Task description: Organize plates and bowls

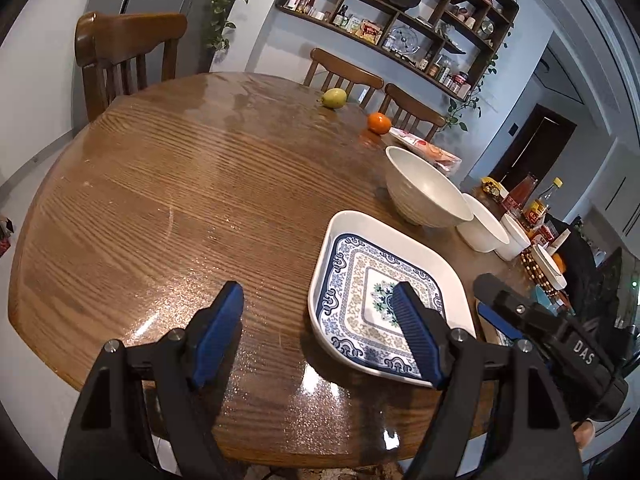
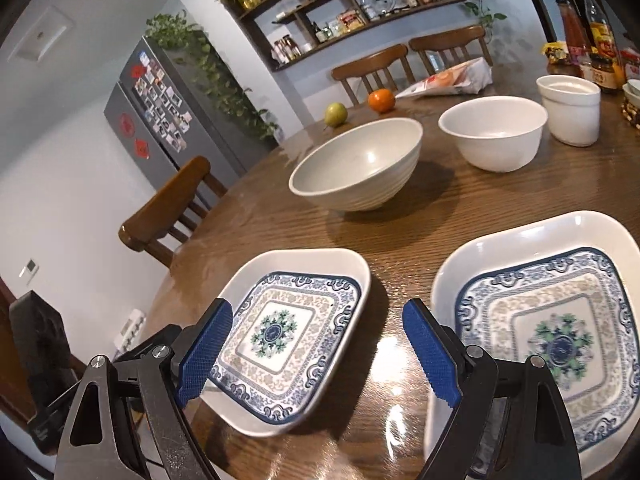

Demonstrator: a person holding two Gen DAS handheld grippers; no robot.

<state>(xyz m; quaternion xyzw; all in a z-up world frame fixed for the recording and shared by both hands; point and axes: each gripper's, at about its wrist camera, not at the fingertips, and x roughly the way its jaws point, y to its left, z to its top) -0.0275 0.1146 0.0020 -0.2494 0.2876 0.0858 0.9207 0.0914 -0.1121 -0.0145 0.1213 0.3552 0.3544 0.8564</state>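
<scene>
Blue-patterned porcelain is what the coming move turns on: two square plates are laid flat on the wooden tabletop [image 2: 460, 208], near the edge closest to the claws. In the right wrist view, the smaller plate [image 2: 296, 340] is seen lying to the left and the larger plate [image 2: 548, 328] to the right, apart from each other, with a strip of bare wood between them.

The right claw [image 2: 316, 352] is held open and empty, its jaws spread wide; its left pad is seen over the near left corner of the smaller plate, its right pad over the gap beside the larger plate. Whether any pad touches a rim cannot be told. The left claw [image 1: 320, 320] is also held open with nothing gripped; in its own view the smaller plate [image 1: 384, 296] lies ahead and to the right, one pad overlapping it, the other over bare wood.

Both claws are near the smaller plate, so it is judged the likeliest thing to be taken up and set on the larger one. As the plates are square, no long axis matters; a rim edge would have to be met squarely.

Farther back, three white bowls are lined up: a wide ribbed bowl [image 2: 356, 164], a rounder bowl [image 2: 492, 132] and a small deep bowl [image 2: 570, 108].
</scene>
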